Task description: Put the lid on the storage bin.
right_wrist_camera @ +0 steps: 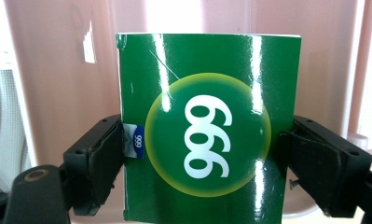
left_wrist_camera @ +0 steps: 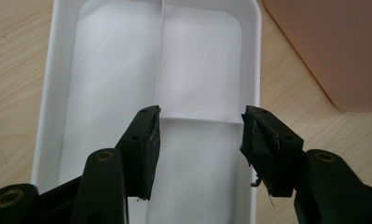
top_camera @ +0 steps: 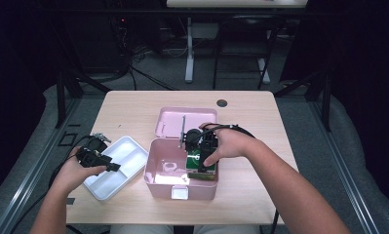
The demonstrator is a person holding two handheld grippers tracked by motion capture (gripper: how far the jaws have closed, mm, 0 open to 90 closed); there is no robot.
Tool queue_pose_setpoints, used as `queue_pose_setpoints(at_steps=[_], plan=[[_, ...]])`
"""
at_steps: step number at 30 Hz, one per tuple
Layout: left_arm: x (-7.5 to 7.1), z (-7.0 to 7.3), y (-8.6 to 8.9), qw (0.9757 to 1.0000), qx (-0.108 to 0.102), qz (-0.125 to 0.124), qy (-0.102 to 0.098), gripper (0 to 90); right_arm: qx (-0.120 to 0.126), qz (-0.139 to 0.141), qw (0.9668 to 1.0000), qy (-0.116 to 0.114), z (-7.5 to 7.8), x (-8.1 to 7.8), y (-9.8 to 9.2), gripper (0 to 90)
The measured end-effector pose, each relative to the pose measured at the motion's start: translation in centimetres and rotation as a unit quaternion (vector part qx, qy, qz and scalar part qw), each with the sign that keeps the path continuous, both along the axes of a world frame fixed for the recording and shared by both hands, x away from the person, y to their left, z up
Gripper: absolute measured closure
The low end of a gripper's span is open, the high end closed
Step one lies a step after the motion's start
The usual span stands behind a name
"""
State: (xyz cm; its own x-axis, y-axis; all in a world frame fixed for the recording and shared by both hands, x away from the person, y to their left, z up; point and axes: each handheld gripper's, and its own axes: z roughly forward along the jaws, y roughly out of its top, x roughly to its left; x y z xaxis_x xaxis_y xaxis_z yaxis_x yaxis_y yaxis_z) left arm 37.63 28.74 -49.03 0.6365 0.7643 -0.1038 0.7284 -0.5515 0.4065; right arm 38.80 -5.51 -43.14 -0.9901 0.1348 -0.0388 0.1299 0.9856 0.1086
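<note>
Jaws of the right gripper (right_wrist_camera: 202,154) are clamped on a green box (right_wrist_camera: 207,126) inside the pink case (top_camera: 158,183). Jaws of the left gripper (left_wrist_camera: 200,140) are held wide over the white tray (left_wrist_camera: 53,93).

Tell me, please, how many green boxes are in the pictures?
1. The green box sits between the jaws of the right gripper, inside the pink container. Others may be hidden under the hand.

Left gripper (top_camera: 115,167) is held low near the bench's front left corner, its fingers (left_wrist_camera: 144,149) spread wide with nothing between them. Right gripper (top_camera: 202,171) points steeply down near the front edge at mid-bench, its fingers (right_wrist_camera: 104,158) pressed against a green box (right_wrist_camera: 207,126). Both forearms enter from the front edge.
</note>
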Motion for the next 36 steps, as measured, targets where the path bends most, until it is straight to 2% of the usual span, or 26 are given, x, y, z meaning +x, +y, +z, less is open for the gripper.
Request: queue_pose_setpoints(at_steps=[13, 19, 29, 32, 36], plan=[[0.0, -0.1, -0.1, 1.0000, 0.001, -0.003, 0.001, 46.8, -0.022, 0.006, 0.9997, -0.007, -1.2, 0.1, 0.4, 15.3], [0.0, -0.1, -0.1, 1.0000, 0.002, -0.005, 0.002, 46.8, -0.017, 0.003, 0.9999, 0.002, -1.5, 0.1, 0.3, 15.1], [0.0, -0.1, -0.2, 1.0000, 0.003, -0.003, 0.003, 46.7, -0.019, -0.001, 0.9998, 0.001, -1.8, 0.2, 0.0, 14.7], [0.0, -0.1, -0.2, 1.0000, 0.000, -0.002, 0.003, 46.8, -0.021, -0.004, 0.9998, 0.000, -1.8, 0.2, -0.2, 17.8], [0.0, -0.1, -0.2, 1.0000, 0.001, -0.003, 0.002, 46.8, -0.005, -0.010, 0.9999, -0.003, -1.1, 0.3, -0.5, 19.0]])
